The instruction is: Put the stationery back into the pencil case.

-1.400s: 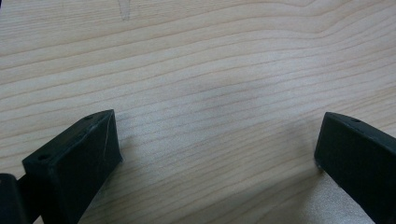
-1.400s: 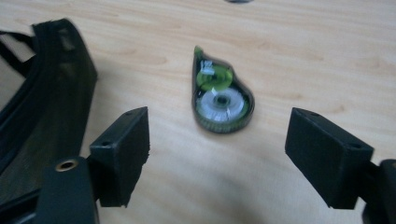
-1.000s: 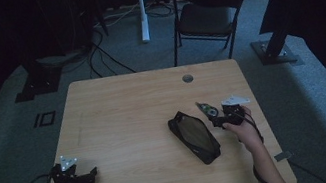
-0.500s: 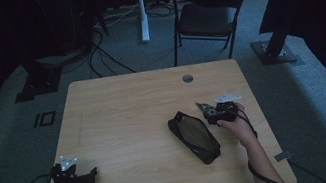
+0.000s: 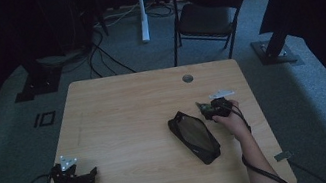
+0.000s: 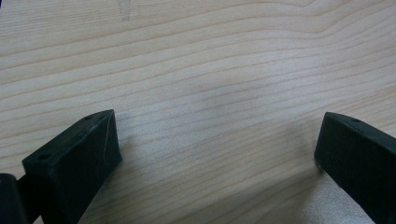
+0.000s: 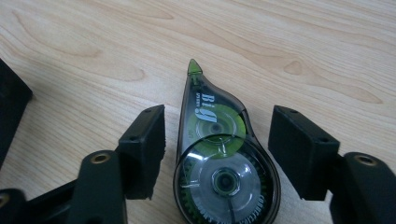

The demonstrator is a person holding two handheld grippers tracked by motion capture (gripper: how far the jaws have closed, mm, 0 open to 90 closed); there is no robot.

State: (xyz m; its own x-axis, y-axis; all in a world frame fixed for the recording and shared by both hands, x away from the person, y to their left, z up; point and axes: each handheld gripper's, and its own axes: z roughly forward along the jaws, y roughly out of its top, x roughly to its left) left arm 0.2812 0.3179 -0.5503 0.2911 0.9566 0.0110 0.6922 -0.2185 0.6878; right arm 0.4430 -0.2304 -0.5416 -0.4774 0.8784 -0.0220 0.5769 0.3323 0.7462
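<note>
The correction tape dispenser point(image 7: 219, 158) reads "BIG" on its clear casing.

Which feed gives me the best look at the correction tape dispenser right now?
The right gripper view: the correction tape dispenser lies flat on the table between the right gripper's fingers, which have just been closing but are not yet touching it. In the high view it is a tiny dark shape beside the black pouch.

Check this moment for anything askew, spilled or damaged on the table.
Nothing stands out. The correction tape dispenser lies flat and intact on the table, between the jaws of the right gripper, which have just been closing without touching it. The black pouch lies flat beside it. The left gripper is open over bare wood.
</note>
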